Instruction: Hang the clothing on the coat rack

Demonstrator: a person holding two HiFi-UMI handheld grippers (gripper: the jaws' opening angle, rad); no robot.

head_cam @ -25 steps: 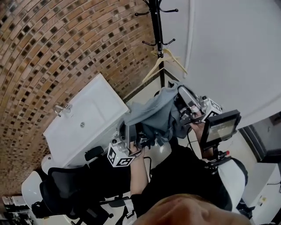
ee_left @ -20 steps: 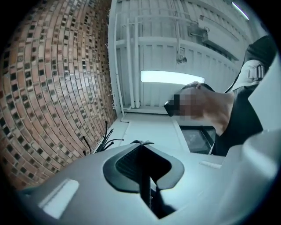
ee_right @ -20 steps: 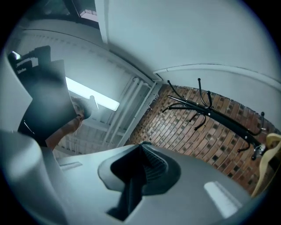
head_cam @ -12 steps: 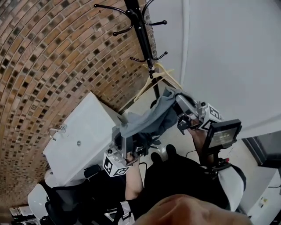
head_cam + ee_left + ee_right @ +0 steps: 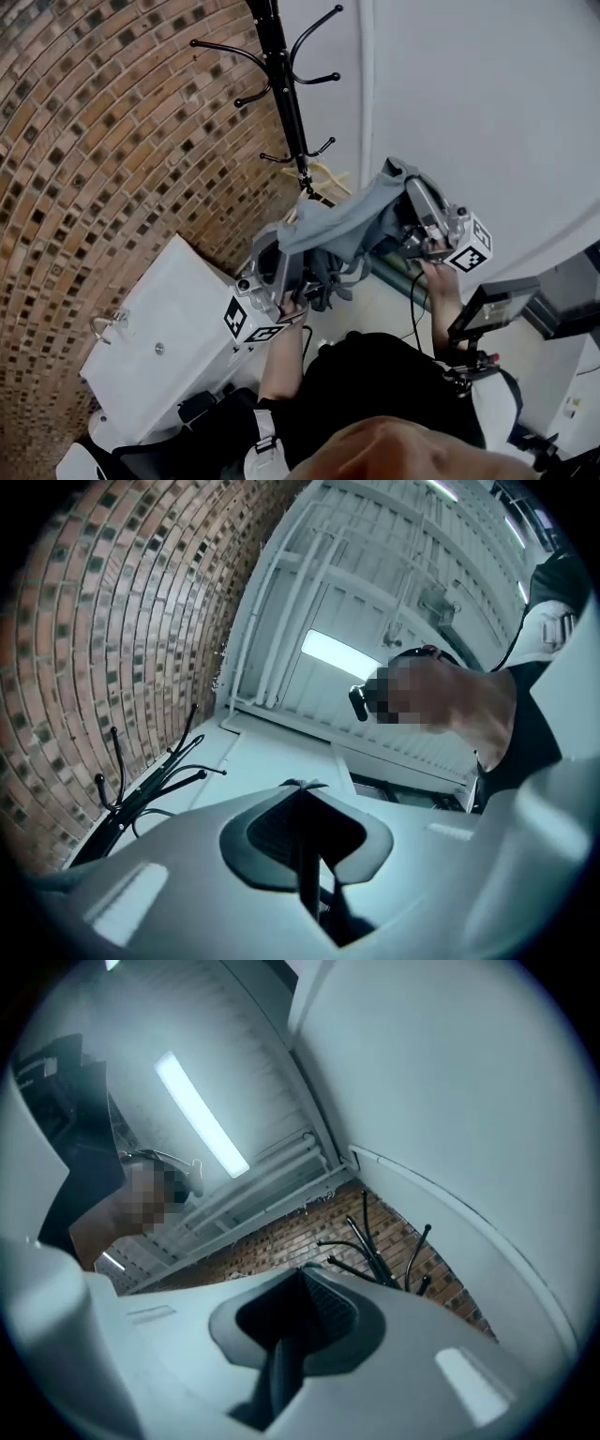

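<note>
Head view: a grey garment is stretched in the air between the two tools, its long axis running from the left gripper at lower left up to the right gripper at upper right, with loose folds sagging beneath. It hangs just in front of the black coat rack, below its lower hooks, where a wooden hanger shows. A brick wall and a white cabinet lie to the left. Left gripper view: the left gripper is clenched, its jaws pressed together on a thin dark fold of the garment; the rack's hooks stand off to the left. Right gripper view: the right gripper is likewise clamped on a dark fold of the cloth, pointing up toward the hooks just beyond its tips.
</note>
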